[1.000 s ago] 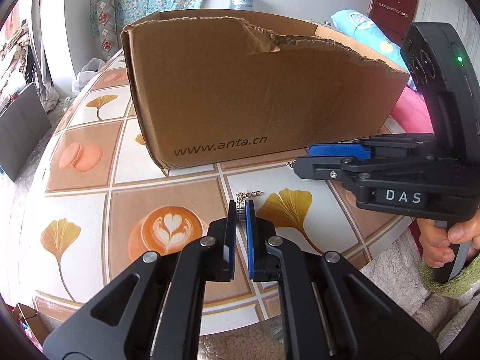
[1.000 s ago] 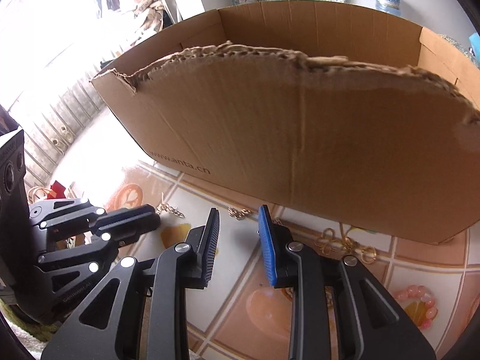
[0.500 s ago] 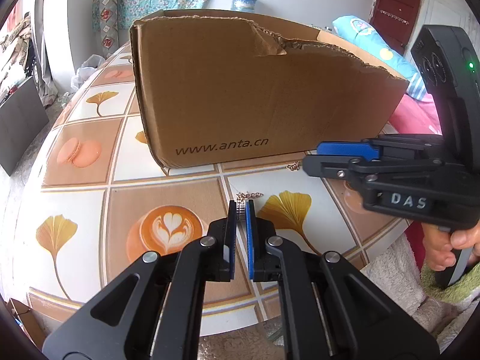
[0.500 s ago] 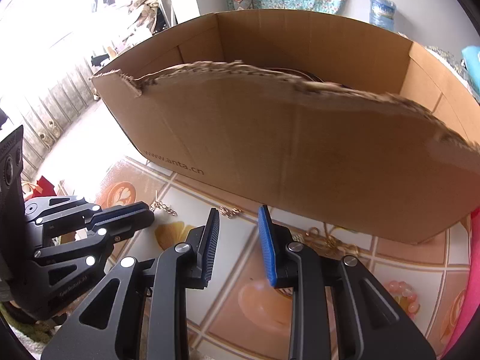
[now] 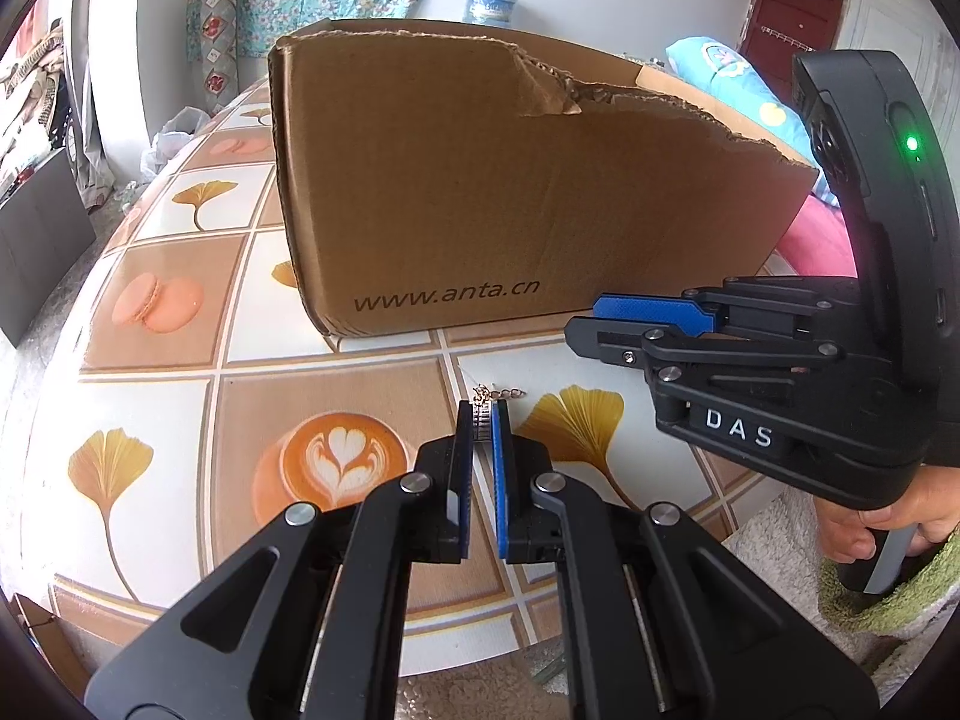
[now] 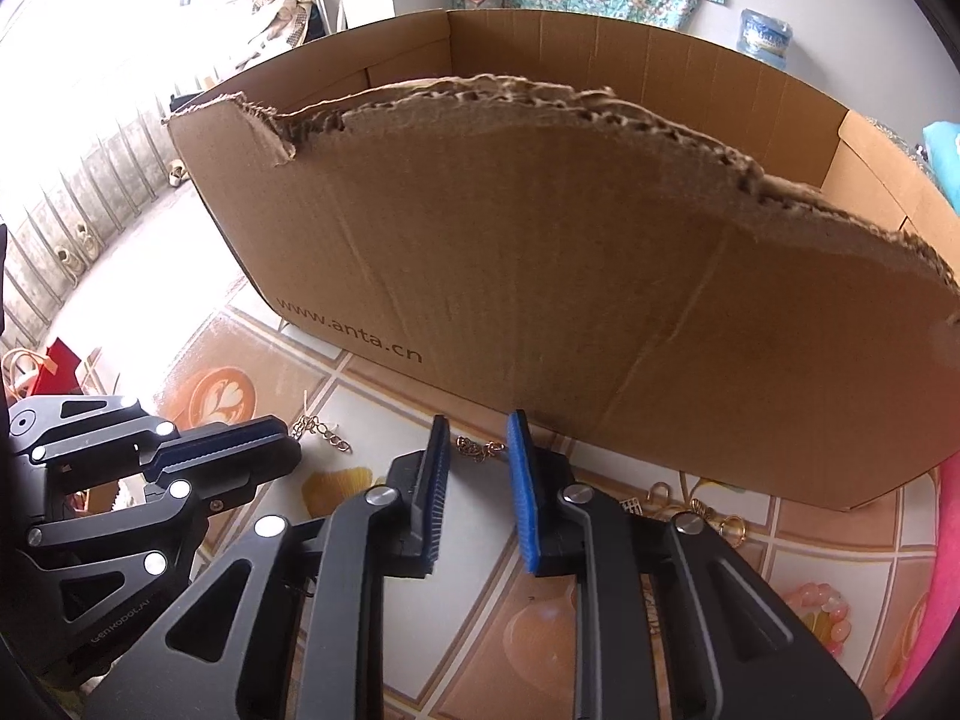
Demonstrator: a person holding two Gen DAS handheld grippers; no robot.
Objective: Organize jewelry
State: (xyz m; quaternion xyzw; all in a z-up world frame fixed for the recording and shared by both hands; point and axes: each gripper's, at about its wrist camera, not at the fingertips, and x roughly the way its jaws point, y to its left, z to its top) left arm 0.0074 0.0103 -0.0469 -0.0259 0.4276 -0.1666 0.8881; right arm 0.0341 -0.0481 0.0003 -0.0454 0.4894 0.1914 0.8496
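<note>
Pinching a small ribbed silver ring (image 5: 482, 418) edge-on between the ridged blue pads, left gripper (image 5: 483, 420) clamped tight on it just above the glossy tablecloth (image 5: 180, 408), hole facing the pads. Trailing from the ring's far end — a fine gold chain (image 5: 507, 393), lying across the cloth toward the right gripper (image 6: 477, 438). Closing at this moment, right gripper's serrated pads well apart and pressing on nothing, hovering over a small tangled gold chain piece (image 6: 477, 449) beside the cardboard box (image 6: 570, 300). Torn and ragged along the box's near rim, corrugated fluting exposed; contents hidden behind the wall. Partly covered by the right gripper's linkage — gold hoops (image 6: 714, 516), count unclear. Cut off at the edge, pink beads (image 6: 825, 612) on the cloth.
</note>
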